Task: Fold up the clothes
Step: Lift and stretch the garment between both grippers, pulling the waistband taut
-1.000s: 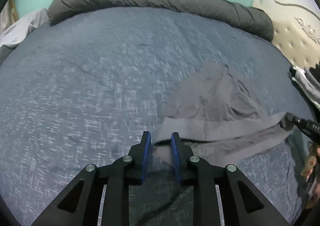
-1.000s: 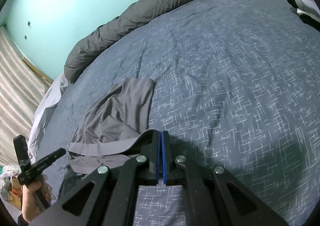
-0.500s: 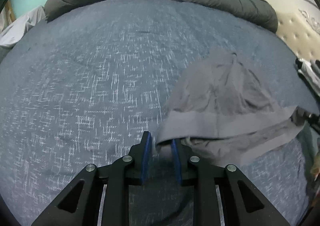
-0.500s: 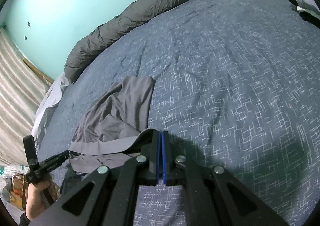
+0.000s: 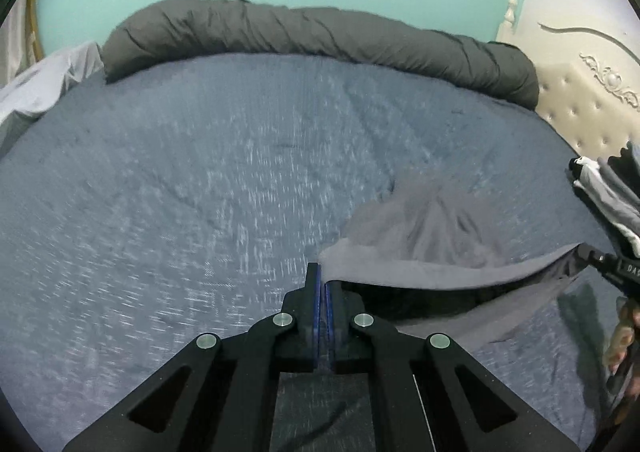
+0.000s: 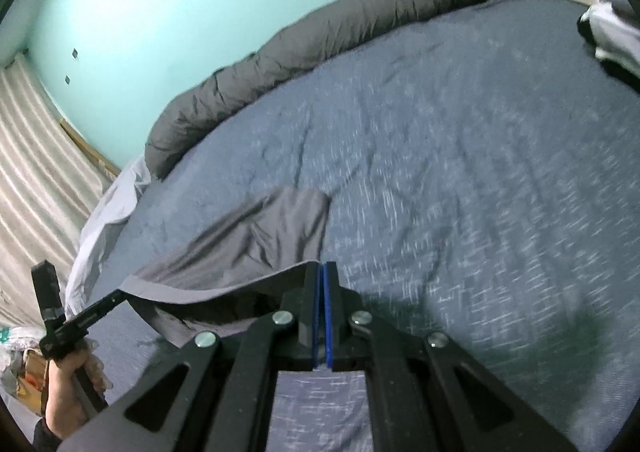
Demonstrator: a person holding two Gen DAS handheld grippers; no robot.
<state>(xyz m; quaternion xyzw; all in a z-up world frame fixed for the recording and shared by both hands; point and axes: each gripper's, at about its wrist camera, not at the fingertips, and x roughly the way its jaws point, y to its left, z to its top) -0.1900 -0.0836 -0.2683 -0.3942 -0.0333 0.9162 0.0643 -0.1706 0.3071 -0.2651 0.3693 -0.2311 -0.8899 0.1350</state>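
Note:
A pair of grey shorts (image 5: 432,236) lies partly on the blue bed cover, its waistband lifted and stretched between my two grippers. My left gripper (image 5: 322,276) is shut on the left end of the waistband. My right gripper (image 6: 319,276) is shut on the other end; the shorts (image 6: 260,244) hang from it toward the left. The right gripper also shows at the right edge of the left wrist view (image 5: 600,260), and the left gripper at the lower left of the right wrist view (image 6: 116,300). The legs of the shorts still rest on the bed.
The blue speckled bed cover (image 5: 200,192) spreads wide. A rolled dark grey duvet (image 5: 320,36) lies along the far edge. A stack of folded clothes (image 5: 608,192) sits at the right, near the padded cream headboard (image 5: 580,100). A pale sheet (image 6: 104,212) hangs at the left.
My left gripper has closed on the waistband end; it was open around it before. Both grippers have lifted, raising the waistband off the bed and pulling it taut.

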